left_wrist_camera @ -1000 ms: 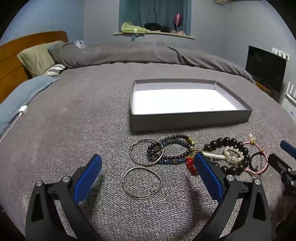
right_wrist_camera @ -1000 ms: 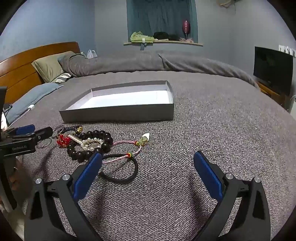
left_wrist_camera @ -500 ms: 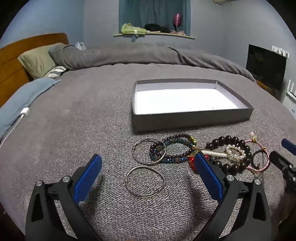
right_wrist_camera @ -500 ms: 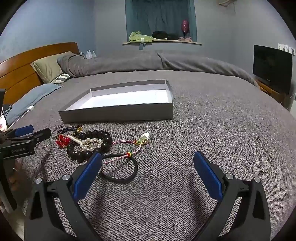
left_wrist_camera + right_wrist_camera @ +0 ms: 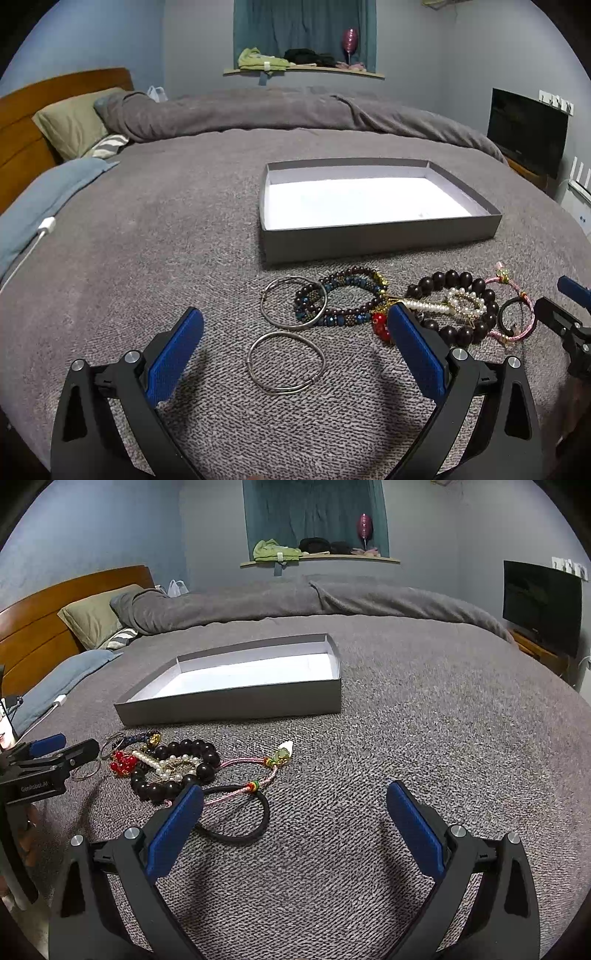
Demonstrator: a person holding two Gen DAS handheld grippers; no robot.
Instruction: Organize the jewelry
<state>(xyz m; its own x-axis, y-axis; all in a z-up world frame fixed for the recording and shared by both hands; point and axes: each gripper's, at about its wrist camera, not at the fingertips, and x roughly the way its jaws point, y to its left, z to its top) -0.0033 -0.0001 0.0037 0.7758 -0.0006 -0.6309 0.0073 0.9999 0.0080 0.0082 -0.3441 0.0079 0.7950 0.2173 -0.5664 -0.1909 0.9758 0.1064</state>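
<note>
A shallow grey box [image 5: 380, 240] with a white floor lies empty on the grey bedspread; it also shows in the right wrist view [image 5: 236, 703]. In front of it lie two silver bangles [image 5: 286, 363], a blue and brown beaded bracelet [image 5: 347, 317], a dark wooden bead bracelet [image 5: 467, 330], a pearl strand [image 5: 428, 306], red beads [image 5: 380, 325], a pink cord bracelet [image 5: 240, 764] and a black hair band [image 5: 255, 830]. My left gripper [image 5: 295, 350] is open, straddling the nearer bangle from above. My right gripper [image 5: 293, 830] is open and empty, right of the hair band.
The bed runs back to a rolled grey duvet [image 5: 295, 110], pillows [image 5: 70, 122] and a wooden headboard [image 5: 22, 122] at the left. A white charger cable [image 5: 33, 243] lies at the left edge. A TV [image 5: 524, 129] stands at the right.
The left gripper has eased slightly to the left and back, so the jewelry sits a little further right in its view. The right gripper has barely moved. Nothing was picked up.
</note>
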